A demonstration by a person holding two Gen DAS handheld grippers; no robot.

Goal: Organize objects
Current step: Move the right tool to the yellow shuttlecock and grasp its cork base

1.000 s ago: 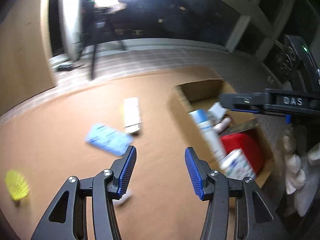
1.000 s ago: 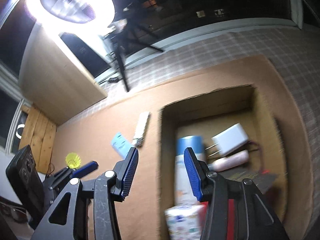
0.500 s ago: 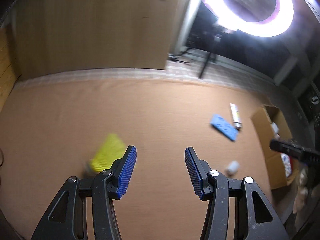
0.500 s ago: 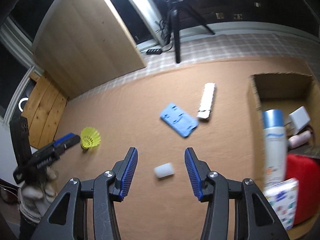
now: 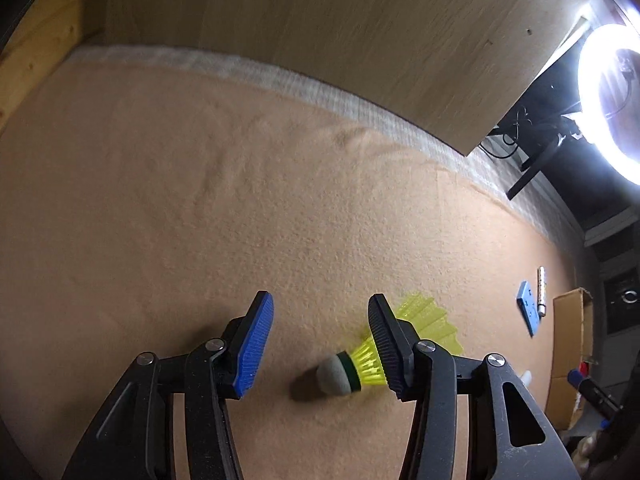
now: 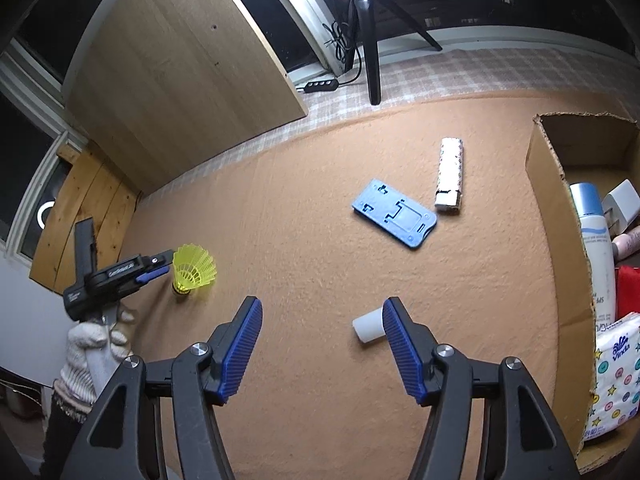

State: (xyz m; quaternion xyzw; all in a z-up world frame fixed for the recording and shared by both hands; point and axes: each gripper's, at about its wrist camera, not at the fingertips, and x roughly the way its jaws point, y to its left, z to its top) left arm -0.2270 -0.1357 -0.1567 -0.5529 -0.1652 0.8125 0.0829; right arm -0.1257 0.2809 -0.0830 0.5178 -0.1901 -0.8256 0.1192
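Note:
A yellow shuttlecock [image 5: 416,332] lies on its side on the tan mat [image 5: 200,220]. Its grey cork sits between the fingers of my left gripper [image 5: 319,312], whose jaws are closing but do not touch it. The skirt runs behind the right finger. The right wrist view shows the same shuttlecock [image 6: 194,268] at the left gripper's tip [image 6: 156,270]. My right gripper [image 6: 322,312] hovers over the mat with its jaws opening. A small white cylinder [image 6: 368,326] lies just inside its right finger, untouched. A blue flat plate [image 6: 394,216] and a white patterned pack [image 6: 450,176] lie farther off.
A cardboard box [image 6: 552,200] at the right holds a spray can [image 6: 596,240], a white charger [image 6: 622,204], a tissue pack [image 6: 612,376] and something red. A wooden board [image 6: 180,60], a tripod [image 6: 368,40] and a power strip [image 6: 320,86] stand beyond the mat. A gloved hand [image 6: 100,344] holds the left gripper.
The left gripper swung away from the box to the shuttlecock and its jaws narrowed slightly. The right gripper came off the box to the white cylinder and its jaws widened.

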